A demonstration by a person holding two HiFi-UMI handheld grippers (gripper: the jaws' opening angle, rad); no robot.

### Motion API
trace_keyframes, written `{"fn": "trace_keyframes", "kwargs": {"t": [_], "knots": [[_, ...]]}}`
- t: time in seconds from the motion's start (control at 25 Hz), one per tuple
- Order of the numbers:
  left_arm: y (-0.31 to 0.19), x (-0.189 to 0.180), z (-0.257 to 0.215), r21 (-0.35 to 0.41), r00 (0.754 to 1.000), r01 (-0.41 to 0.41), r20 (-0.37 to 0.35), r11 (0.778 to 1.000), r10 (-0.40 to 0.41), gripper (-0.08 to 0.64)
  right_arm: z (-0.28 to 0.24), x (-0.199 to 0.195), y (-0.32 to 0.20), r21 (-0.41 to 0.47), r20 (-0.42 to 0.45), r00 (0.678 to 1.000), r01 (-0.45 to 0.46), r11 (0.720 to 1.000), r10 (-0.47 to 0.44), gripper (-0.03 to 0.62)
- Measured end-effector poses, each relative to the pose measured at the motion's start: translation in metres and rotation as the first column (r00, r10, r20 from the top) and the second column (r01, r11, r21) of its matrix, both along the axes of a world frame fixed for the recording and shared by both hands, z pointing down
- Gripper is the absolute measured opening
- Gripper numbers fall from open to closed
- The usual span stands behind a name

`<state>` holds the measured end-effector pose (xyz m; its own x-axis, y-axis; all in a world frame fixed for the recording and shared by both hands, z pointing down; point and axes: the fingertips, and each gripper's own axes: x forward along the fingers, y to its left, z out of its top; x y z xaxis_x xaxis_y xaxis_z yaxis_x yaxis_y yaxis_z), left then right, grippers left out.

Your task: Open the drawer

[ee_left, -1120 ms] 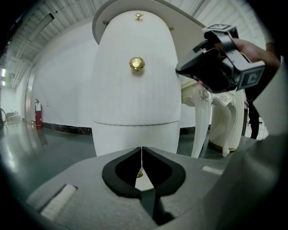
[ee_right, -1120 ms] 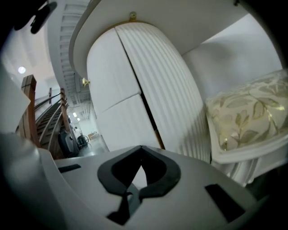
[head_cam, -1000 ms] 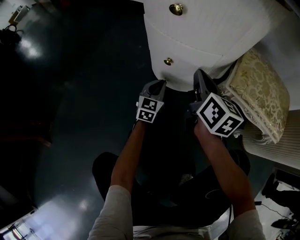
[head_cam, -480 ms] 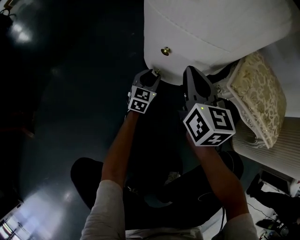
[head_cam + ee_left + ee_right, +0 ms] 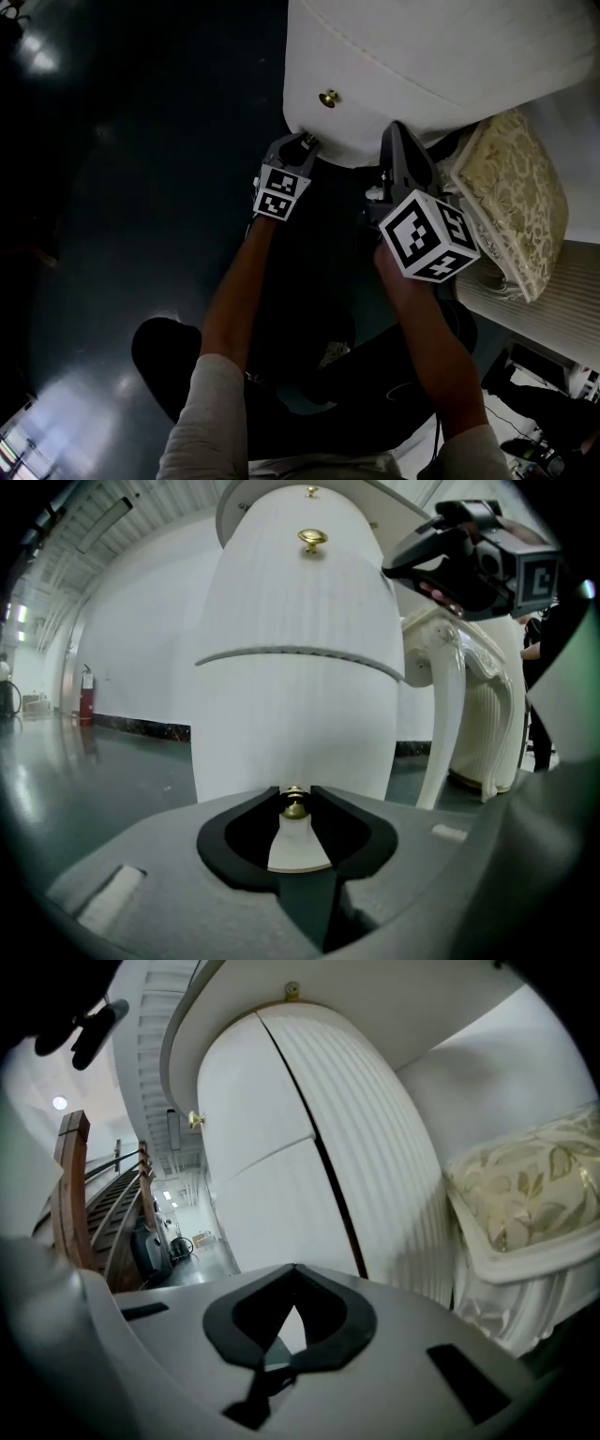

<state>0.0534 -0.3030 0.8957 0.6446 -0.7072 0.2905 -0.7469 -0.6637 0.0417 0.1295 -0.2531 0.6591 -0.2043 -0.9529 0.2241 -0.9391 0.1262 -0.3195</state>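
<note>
Left hand-held gripper [image 5: 295,792], jaws just closing, pinches the drawer [image 5: 291,733] knob [image 5: 295,808] at twelve o'clock. Right hand-held gripper [image 5: 293,1267]: closed tight, empty.

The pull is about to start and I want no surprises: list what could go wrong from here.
1. The left gripper has just been closing its jaws on the lowest knob, caught only at their tips; a hard pull may slip off.
2. The right gripper, shut and empty, hangs close beside the cabinet; the drawer might bump it coming out.
</note>
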Motion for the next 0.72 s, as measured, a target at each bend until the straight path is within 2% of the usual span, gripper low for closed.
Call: {"fn": "trace_keyframes", "kwargs": {"t": [0.12, 0.36, 0.72], "knots": [[0.002, 0.000, 0.000, 0.010, 1.000, -0.012, -0.006, 1.000, 0.012, 0.107, 0.003, 0.005, -0.001, -0.010, 0.056, 0.998, -0.018, 1.000, 0.018, 0.015], [0.008, -0.007, 0.000, 0.034, 0.999, -0.002, -0.041, 0.999, 0.003, 0.106, 0.005, 0.005, -0.002, -0.020, 0.067, 0.997, -0.039, 0.999, 0.040, 0.015], [0.021, -0.015, 0.002, 0.003, 1.000, -0.010, -0.016, 1.000, 0.010, 0.106, 0.004, 0.002, 0.002, -0.034, 0.093, 0.995, -0.031, 0.999, 0.034, 0.015]]}}
